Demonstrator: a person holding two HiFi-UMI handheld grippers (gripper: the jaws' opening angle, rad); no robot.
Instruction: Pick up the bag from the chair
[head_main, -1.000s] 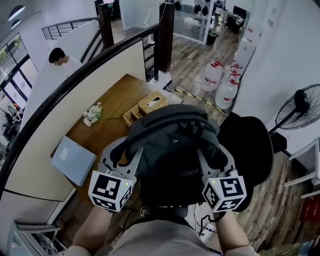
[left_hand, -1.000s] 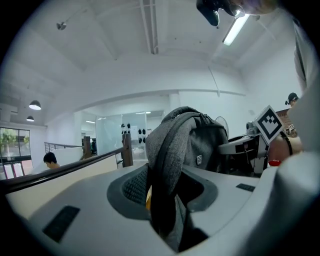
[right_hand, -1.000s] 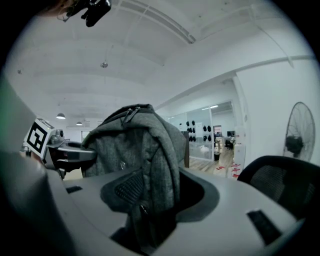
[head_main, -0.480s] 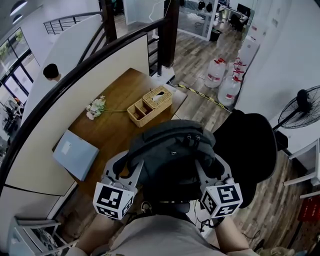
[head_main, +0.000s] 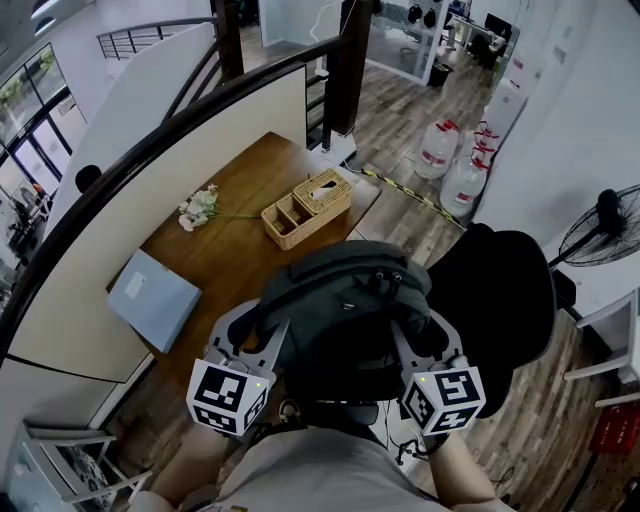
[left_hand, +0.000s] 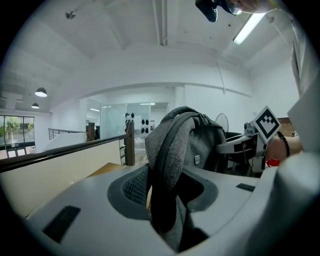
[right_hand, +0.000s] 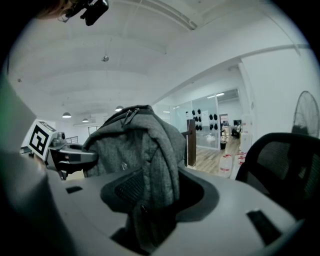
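Nearest the body, the left gripper (head_main: 258, 318) at seven o'clock and the right gripper (head_main: 420, 322) at five are each clamped, jaws narrowly parted, on a shoulder strap (left_hand: 167, 165) of the grey backpack (head_main: 345, 300). The backpack is held up between them, left of the black office chair (head_main: 500, 290). Beyond, at eleven, a wooden table (head_main: 230, 250) carries a wicker basket (head_main: 305, 207).

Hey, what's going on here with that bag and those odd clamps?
A person has a tool in each hand and holds up a grey backpack with them. The left tool is clamped on one shoulder strap, the right tool on the other. The backpack hangs between them, beside a black office chair. Its underside is hidden, so whether it is clear of the seat cannot be told.
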